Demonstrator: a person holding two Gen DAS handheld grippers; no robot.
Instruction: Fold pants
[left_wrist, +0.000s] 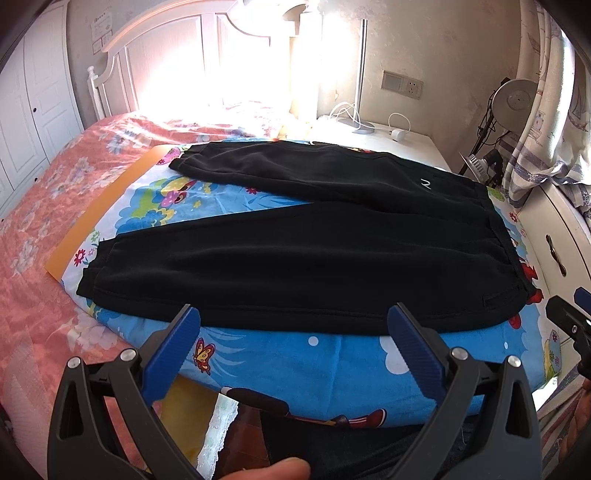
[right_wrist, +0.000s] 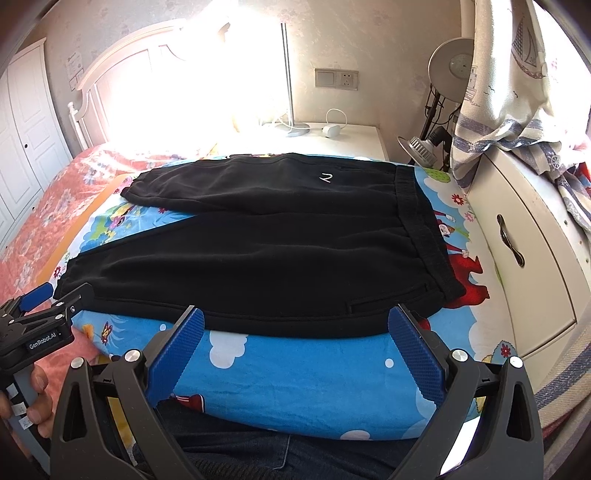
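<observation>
on blanket (left_wrist: 295, 365): pants (left_wrist: 295, 258) flat, grippers (left_wrist: 293, 314) wide apart

One pair of black pants (left_wrist: 295, 258), with two legs spread apart and one small white logo (right_wrist: 325, 178). Two grippers: left gripper (left_wrist: 293, 325) and right gripper (right_wrist: 295, 326), each with two blue-padded fingers set wide apart. One cartoon-print blue blanket (left_wrist: 295, 362) beneath the pants; one pink floral bedspread (left_wrist: 37, 206) beneath that. One white headboard (left_wrist: 166, 48). One bedside table (right_wrist: 343, 142), carrying one slim standing lamp (right_wrist: 290, 74). One wall plate (right_wrist: 337, 79) with a switch and a socket. One round desk lamp (right_wrist: 452, 64). One white drawer unit (right_wrist: 524, 236) with one dark handle (right_wrist: 509, 240). One striped cloth (right_wrist: 509, 110) draped over the top.
</observation>
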